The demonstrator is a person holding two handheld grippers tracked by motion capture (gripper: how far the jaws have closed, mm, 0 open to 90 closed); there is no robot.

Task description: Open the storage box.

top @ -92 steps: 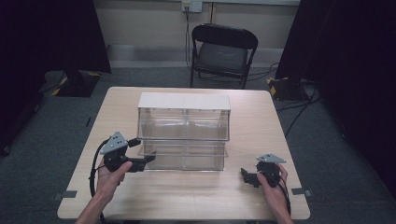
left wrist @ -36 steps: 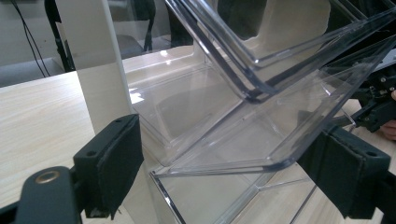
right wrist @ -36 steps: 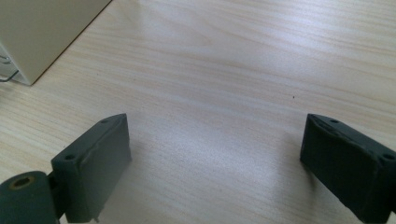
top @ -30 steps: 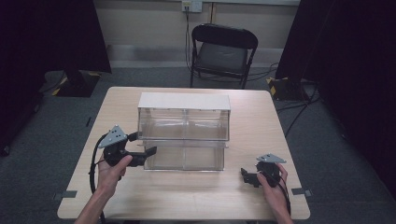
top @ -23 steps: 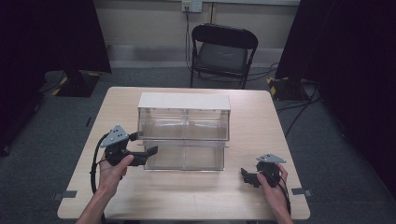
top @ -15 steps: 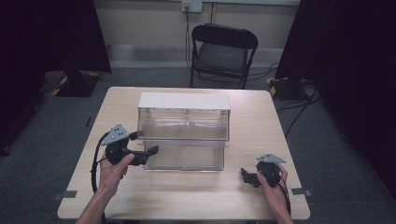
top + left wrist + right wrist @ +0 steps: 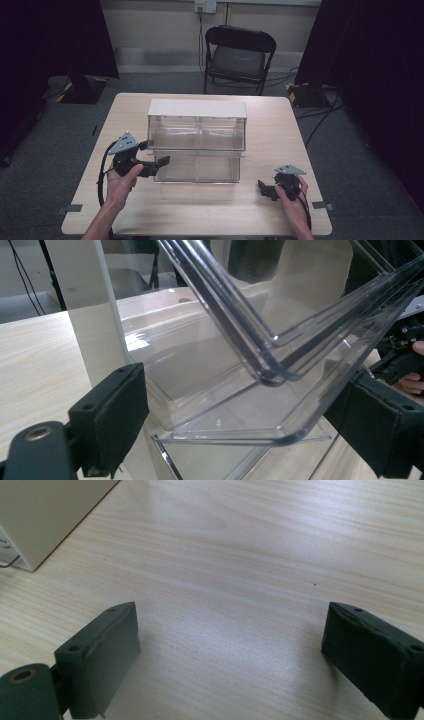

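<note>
A clear plastic bin unit [image 7: 197, 142] with a pale top stands at the middle of the light wooden desk [image 7: 270, 125]. The left tongs [image 7: 159, 162] sit at its front left corner, jaws spread wide on either side of the curved lip of a tilted clear drawer [image 7: 280, 365]; I cannot tell whether either pad touches the plastic. The left hand [image 7: 120, 182] holds them from below. The right tongs [image 7: 262, 187] rest low near the desk's front right, well apart from the unit, jaws spread over bare wood, in the right hand [image 7: 292, 202] (the unit's pale side shows at the upper left of the right gripper view). A black folding chair [image 7: 237, 57] stands beyond the far edge, with cables on the grey floor [image 7: 320, 117] and dark curtains on both sides.
</note>
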